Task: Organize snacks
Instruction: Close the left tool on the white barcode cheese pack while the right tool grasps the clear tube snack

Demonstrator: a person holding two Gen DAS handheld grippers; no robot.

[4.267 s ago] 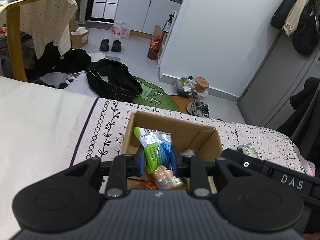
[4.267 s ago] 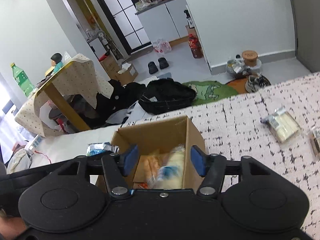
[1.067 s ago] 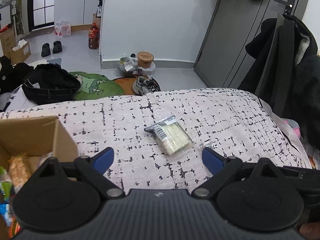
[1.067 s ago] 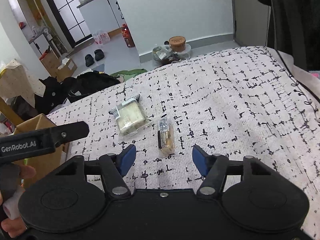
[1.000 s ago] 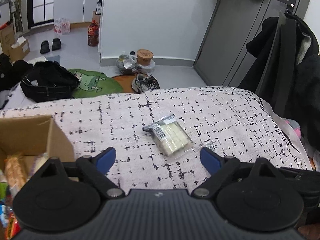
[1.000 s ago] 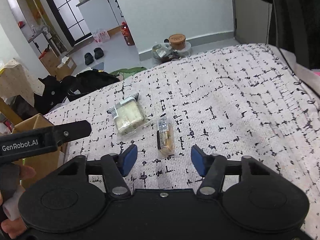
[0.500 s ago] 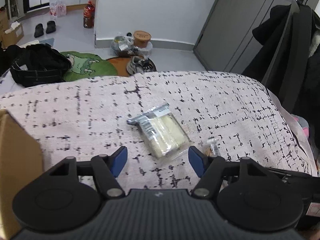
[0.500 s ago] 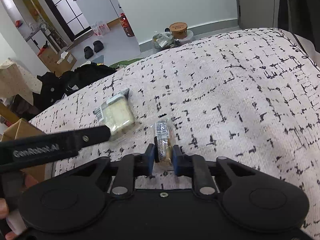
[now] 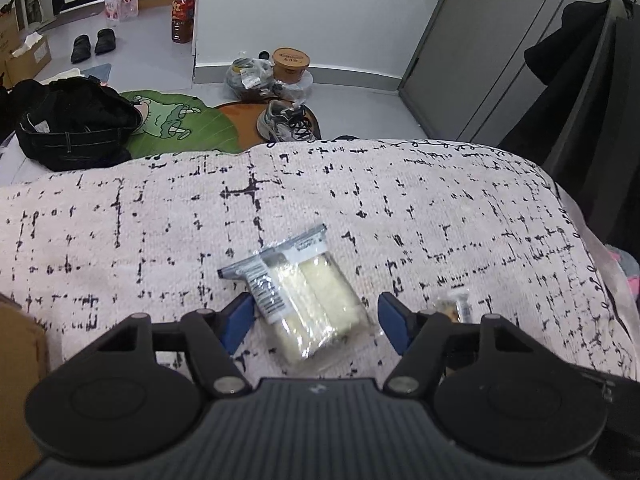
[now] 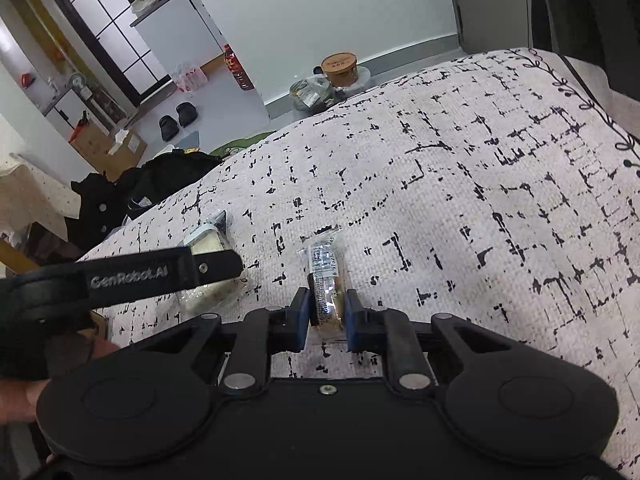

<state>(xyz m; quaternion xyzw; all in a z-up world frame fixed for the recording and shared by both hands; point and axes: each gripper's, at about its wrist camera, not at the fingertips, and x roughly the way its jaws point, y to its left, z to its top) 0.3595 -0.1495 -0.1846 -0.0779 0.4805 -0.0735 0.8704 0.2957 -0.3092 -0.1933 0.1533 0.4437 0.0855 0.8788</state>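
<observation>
Left gripper (image 9: pixel 314 322): held spread over the pale snack pack (image 9: pixel 310 304); a blue pad is seen on each side of the pack, with a gap on both sides, so nothing is gripped.
Right gripper (image 10: pixel 327 314): clenched on the brown snack bar (image 10: pixel 325 280); both blue pads are pressed against its sides.
Pale pack: laid flat on the blanket (image 9: pixel 440 208), label end turned away from the camera. In the right view it (image 10: pixel 208 242) is partly hidden behind the left gripper's black arm.
Brown bar: its near end is held between the pads, its far end is rested on the blanket. In the left view only its tip (image 9: pixel 454 306) is seen, just right of the right pad.
Box (image 9: pixel 16 344): 1 cardboard corner is seen at the left edge, well apart from both snacks.
In the way: nothing is seen between the left pads and the pale pack.
Around: on the floor beyond the blanket are found a green mat (image 9: pixel 176 128), dark clothes (image 9: pixel 72 128), 1 sneaker (image 9: pixel 286 122), a lidded tub (image 9: pixel 291 63), a red bottle (image 9: pixel 182 20) and 2 slippers (image 9: pixel 94 44).
Person: fingers (image 10: pixel 18 400) are seen at the left edge of the right view.
</observation>
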